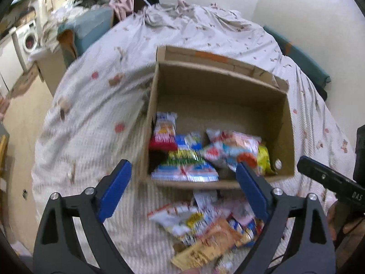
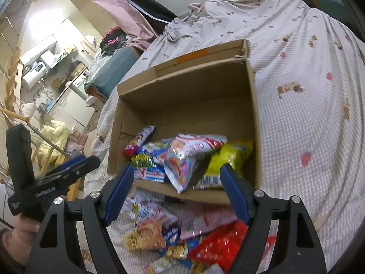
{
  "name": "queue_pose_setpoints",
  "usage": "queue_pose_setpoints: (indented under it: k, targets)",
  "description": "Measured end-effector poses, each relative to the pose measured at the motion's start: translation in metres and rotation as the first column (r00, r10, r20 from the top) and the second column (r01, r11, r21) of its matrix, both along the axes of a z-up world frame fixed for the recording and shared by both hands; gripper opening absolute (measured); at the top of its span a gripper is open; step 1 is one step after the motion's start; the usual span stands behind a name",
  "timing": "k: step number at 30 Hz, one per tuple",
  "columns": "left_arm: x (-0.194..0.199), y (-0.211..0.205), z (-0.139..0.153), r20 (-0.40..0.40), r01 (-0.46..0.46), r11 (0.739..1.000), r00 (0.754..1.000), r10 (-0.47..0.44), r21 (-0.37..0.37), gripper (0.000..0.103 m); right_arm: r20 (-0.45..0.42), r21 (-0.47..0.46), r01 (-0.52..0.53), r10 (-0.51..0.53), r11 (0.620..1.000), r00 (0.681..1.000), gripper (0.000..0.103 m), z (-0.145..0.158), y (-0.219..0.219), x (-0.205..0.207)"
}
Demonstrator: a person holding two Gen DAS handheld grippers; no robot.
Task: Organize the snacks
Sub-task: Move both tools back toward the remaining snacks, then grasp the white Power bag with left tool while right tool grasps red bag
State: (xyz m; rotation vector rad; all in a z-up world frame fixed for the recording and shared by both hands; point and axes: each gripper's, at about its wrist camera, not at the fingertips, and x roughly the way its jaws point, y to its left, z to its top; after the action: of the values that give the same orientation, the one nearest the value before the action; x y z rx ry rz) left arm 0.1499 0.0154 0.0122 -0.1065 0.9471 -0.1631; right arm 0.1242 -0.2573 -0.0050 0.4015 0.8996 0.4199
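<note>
Left tongs point(image 1: 183, 173) stand spread with nothing between the blue pads, hovering over the near rim of the cardboard box point(image 1: 286, 123) on the bed point(image 1: 95, 114). Snack packets point(image 1: 182, 157) lie inside the box; a loose pile point(image 1: 205, 228) sits on the bedsheet just before it.

Right tongs point(image 2: 176, 180) are likewise spread and empty, above the same box point(image 2: 253, 114), a red packet point(image 2: 219, 244) below them.

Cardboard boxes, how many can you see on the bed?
1. The cardboard box sits open on the bedspread, with snack packets inside it and more packets piled just in front.
</note>
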Motion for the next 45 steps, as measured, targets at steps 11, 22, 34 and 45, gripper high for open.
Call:
queue_pose_setpoints:
  k: [11, 22, 34, 45]
  targets:
    - [-0.033, 0.007, -0.004, -0.031, -0.019, 1.0, 0.999, 0.019, 0.019, 0.091, -0.03, -0.054, 0.068, -0.07, 0.996, 0.997, 0.08, 0.0, -0.013, -0.041]
    - [-0.034, 0.055, -0.009, -0.09, -0.2, 0.973, 0.978, 0.19, -0.115, 0.091, -0.099, 0.014, 0.174, -0.172, 0.985, 0.98, 0.08, -0.006, -0.036, -0.061]
    - [-0.023, 0.033, -0.092, -0.412, -0.25, 0.947, 0.899, 0.15, -0.2, 0.09, -0.153, 0.066, 0.194, -0.182, 0.979, 0.971, 0.08, -0.016, -0.039, -0.063]
    - [-0.001, 0.003, -0.14, -0.473, -0.216, 0.965, 0.873, 0.121, -0.15, 0.085, -0.163, 0.047, 0.221, -0.211, 0.974, 0.964, 0.08, -0.019, -0.045, -0.066]
